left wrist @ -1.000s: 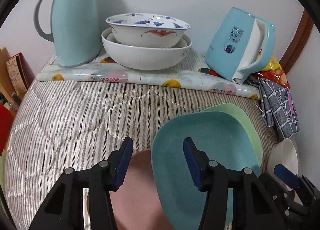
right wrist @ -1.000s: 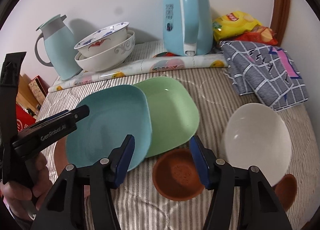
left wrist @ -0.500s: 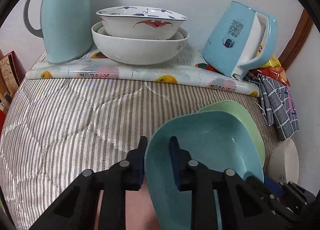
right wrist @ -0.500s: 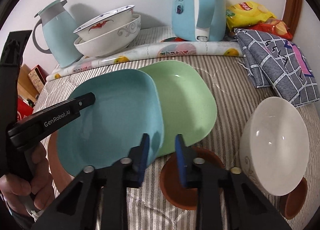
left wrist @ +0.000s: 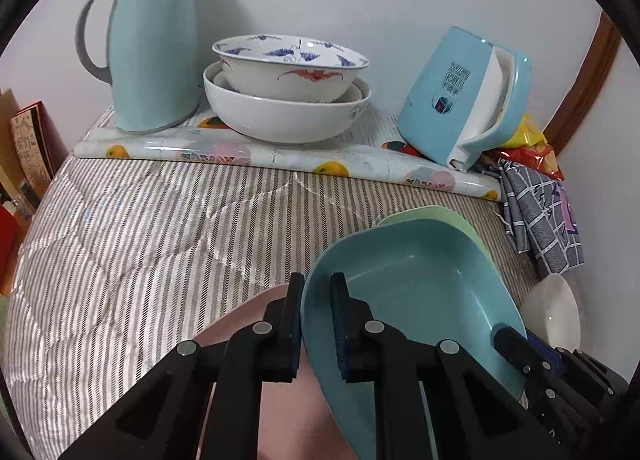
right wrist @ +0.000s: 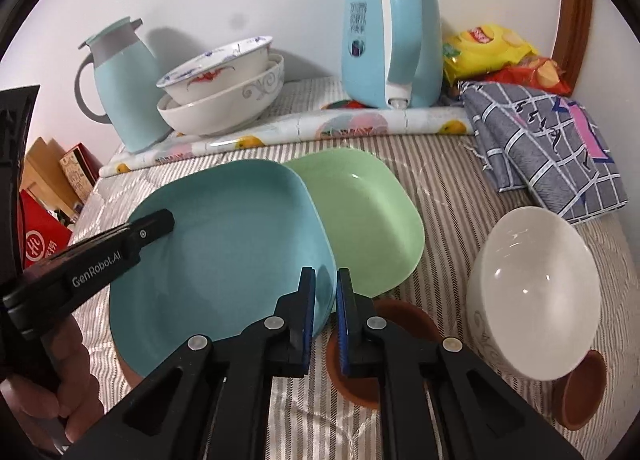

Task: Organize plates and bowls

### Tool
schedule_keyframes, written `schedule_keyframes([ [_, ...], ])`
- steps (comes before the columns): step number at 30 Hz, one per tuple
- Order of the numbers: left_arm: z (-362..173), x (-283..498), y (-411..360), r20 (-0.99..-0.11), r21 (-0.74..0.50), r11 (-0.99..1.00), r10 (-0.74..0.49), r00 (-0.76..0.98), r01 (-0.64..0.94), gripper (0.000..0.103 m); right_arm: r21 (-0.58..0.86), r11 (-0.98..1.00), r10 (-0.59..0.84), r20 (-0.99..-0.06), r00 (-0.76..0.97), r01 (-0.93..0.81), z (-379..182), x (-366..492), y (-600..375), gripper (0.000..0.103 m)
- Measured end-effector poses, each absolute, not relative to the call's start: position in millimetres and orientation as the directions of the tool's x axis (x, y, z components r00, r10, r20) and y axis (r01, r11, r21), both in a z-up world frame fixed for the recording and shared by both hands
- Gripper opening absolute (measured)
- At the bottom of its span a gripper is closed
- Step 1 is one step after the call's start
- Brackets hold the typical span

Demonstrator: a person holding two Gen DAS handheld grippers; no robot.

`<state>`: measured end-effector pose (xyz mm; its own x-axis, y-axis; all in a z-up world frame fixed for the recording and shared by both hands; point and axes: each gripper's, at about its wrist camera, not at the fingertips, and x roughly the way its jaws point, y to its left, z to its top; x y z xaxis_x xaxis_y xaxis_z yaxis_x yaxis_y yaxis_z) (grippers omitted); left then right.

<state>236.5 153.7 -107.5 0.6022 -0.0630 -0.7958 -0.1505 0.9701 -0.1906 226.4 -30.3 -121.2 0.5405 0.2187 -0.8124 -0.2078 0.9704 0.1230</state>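
A teal square plate (right wrist: pixel 224 244) is held tilted above the striped bed cover. My left gripper (left wrist: pixel 316 324) is shut on its left rim, and the plate also shows in the left wrist view (left wrist: pixel 420 300). My right gripper (right wrist: pixel 325 320) is shut on its right rim. A green plate (right wrist: pixel 368 215) lies just behind it, partly overlapped. A pink plate (left wrist: pixel 248 340) lies under the teal one. A white bowl (right wrist: pixel 532 300) lies tilted at the right, with brown saucers (right wrist: pixel 360 364) beside it.
At the back stand a teal thermos jug (right wrist: pixel 124 87), two stacked patterned bowls (right wrist: pixel 224 95) and a blue kettle (right wrist: pixel 384 31) on a rolled fruit-print sheet (right wrist: pixel 304 131). A checked cloth (right wrist: pixel 544 139) and snack bags (right wrist: pixel 492 51) lie at the back right.
Both grippers have closed on the teal plate's opposite rims. The plate has lifted and tilted off the pink plate.
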Motion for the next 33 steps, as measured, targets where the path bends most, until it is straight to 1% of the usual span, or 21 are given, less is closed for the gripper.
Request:
schedule_keyframes([
  [11,-86.0,208.3,156.6,-0.771,-0.196,0.968,-0.055,0.635,-0.154,0.013,0.111,0.969,0.223,-0.784,0.579,-0.223,-96.1,199.8,-30.1,0.01],
  [21,-76.5,186.7,165.5,-0.757,-0.203,0.965,-0.047,0.652,-0.167,0.013,0.097,0.966,0.227,-0.767,0.6,-0.241,-84.5,178.7,-20.4,0.009],
  [33,-83.5,169.2,186.4,-0.768,-0.204,0.956,-0.023,0.641,-0.211,0.013,0.1,0.955,0.25,-0.775,0.58,-0.279,-91.7,167.4,-1.9,0.009],
])
